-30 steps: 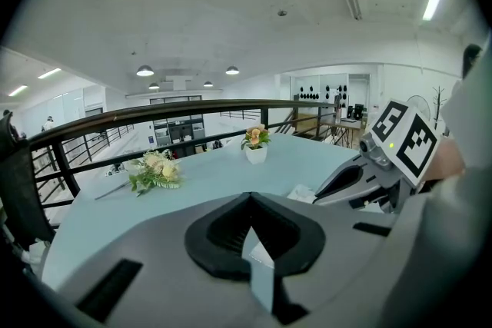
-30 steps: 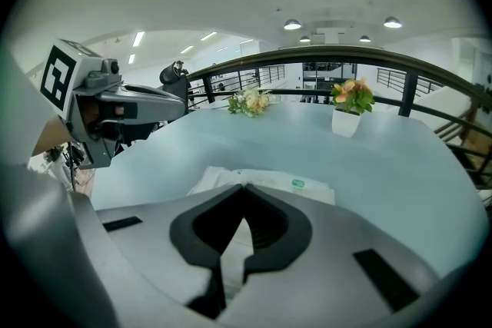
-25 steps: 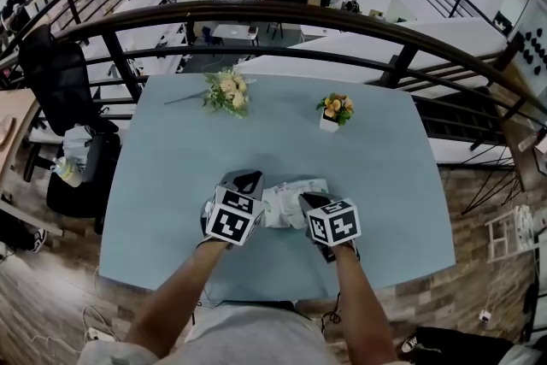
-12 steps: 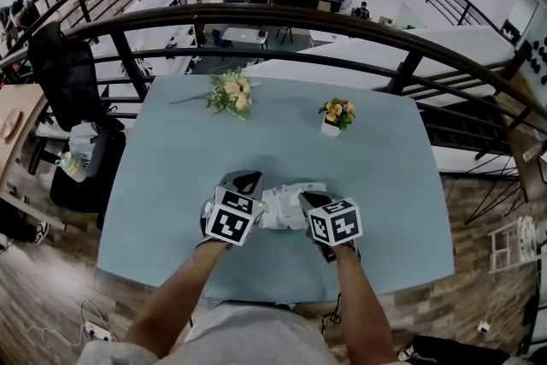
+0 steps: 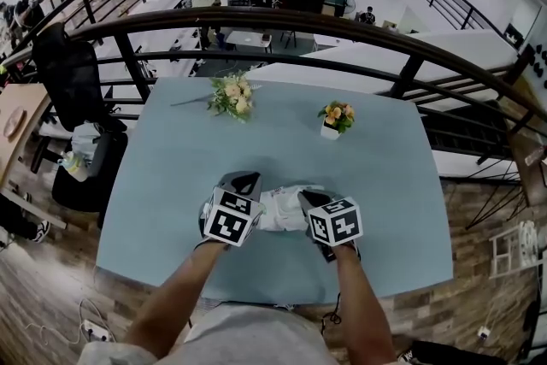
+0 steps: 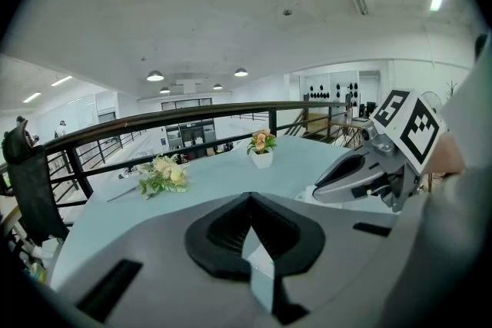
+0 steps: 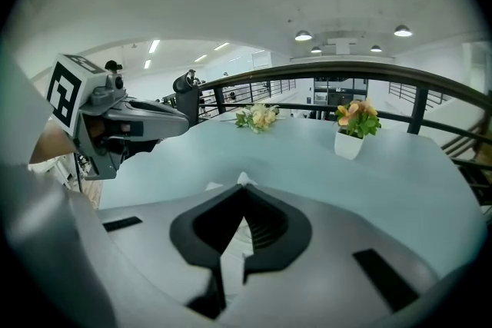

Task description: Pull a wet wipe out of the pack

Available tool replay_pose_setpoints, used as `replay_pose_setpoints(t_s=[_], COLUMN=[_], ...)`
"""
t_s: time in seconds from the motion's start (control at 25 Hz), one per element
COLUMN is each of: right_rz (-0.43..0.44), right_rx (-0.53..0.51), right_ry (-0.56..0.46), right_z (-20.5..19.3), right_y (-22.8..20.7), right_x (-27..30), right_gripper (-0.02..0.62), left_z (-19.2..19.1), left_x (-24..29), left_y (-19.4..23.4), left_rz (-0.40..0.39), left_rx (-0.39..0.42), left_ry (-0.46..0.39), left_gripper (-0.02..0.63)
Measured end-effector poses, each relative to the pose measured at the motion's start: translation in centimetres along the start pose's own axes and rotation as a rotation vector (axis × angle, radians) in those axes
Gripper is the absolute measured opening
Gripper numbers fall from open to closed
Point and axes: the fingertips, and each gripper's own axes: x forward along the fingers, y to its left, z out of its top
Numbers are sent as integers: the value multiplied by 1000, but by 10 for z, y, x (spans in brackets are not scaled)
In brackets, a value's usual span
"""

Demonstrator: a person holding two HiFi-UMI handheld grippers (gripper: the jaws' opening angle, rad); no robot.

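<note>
Pale film of the wet wipe pack [image 5: 286, 205], low centre on the blue table [image 5: 171, 184], looks pinched at its left end by the closed left gripper [image 6: 248, 205]. The right gripper [image 7: 244, 202] is clamped on a white wipe [image 7: 244, 180]. Pulling seems just begun, so the right should draw away while the left anchors; higher up, a bouquet [image 5: 229, 94] and potted flowers [image 5: 336, 115] stand well apart, obstructing nothing.

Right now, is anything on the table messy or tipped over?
The bouquet lies flat on its side at the far side of the table, with no vase, while the little flower pot stands upright. The wipe pack nearer the person looks crumpled.
</note>
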Motion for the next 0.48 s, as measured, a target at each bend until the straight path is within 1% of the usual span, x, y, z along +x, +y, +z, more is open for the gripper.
replay_pose_setpoints(t_s=[0.48], right_rz=[-14], right_rx=[-4], right_ry=[-36], right_z=[13], right_y=[-7], right_x=[-8], right_gripper=[8], left_z=[8], left_x=[0], left_y=[2], left_rz=[9], left_rx=[5], left_ry=[-11], left_gripper=[-6])
